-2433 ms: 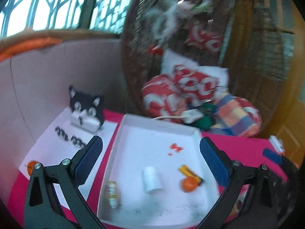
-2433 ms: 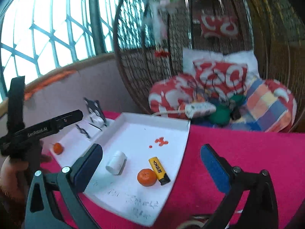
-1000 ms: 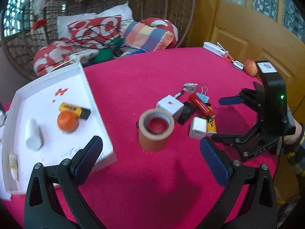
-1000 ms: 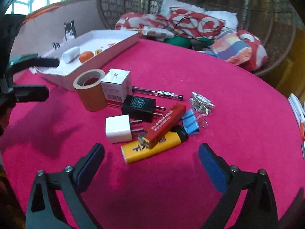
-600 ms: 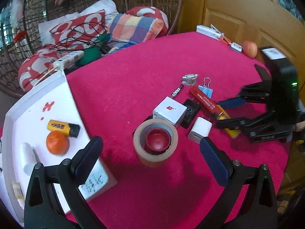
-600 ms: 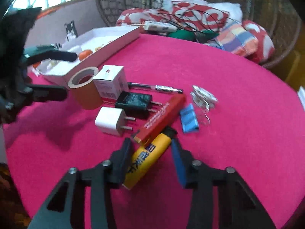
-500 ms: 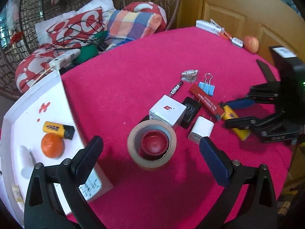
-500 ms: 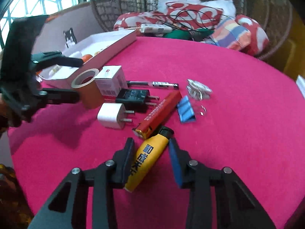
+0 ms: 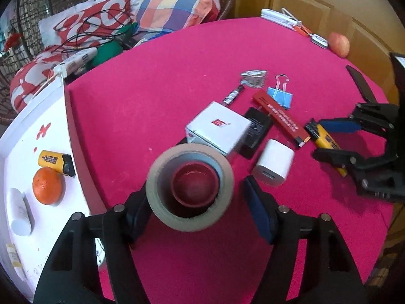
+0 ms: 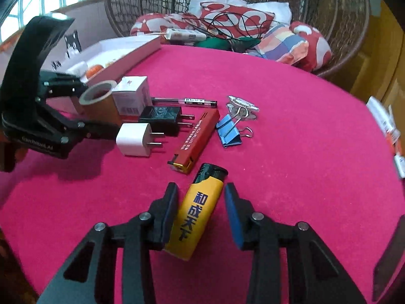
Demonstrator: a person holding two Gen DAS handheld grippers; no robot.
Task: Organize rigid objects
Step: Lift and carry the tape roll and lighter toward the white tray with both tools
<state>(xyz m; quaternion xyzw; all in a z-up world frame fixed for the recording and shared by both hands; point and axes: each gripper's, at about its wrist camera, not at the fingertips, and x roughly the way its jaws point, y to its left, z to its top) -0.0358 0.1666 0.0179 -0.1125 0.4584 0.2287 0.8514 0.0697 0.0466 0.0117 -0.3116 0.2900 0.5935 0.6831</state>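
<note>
Left gripper (image 9: 195, 200), jaws apart, is straddling the tape roll (image 9: 189, 186) at lower centre frame; right gripper (image 10: 200, 210), also apart, is bracketing the yellow lighter (image 10: 197, 210) on the tabletop (image 10: 291, 126), apparently for transfer to the white tray (image 9: 15, 136).

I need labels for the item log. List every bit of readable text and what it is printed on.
"和成天下": yellow lighter between the right gripper's fingers.
"GenRobot.AI", faint: left gripper.
Red lighter, pen, black charger, white box, tray lighter: print too small or blurred.
</note>
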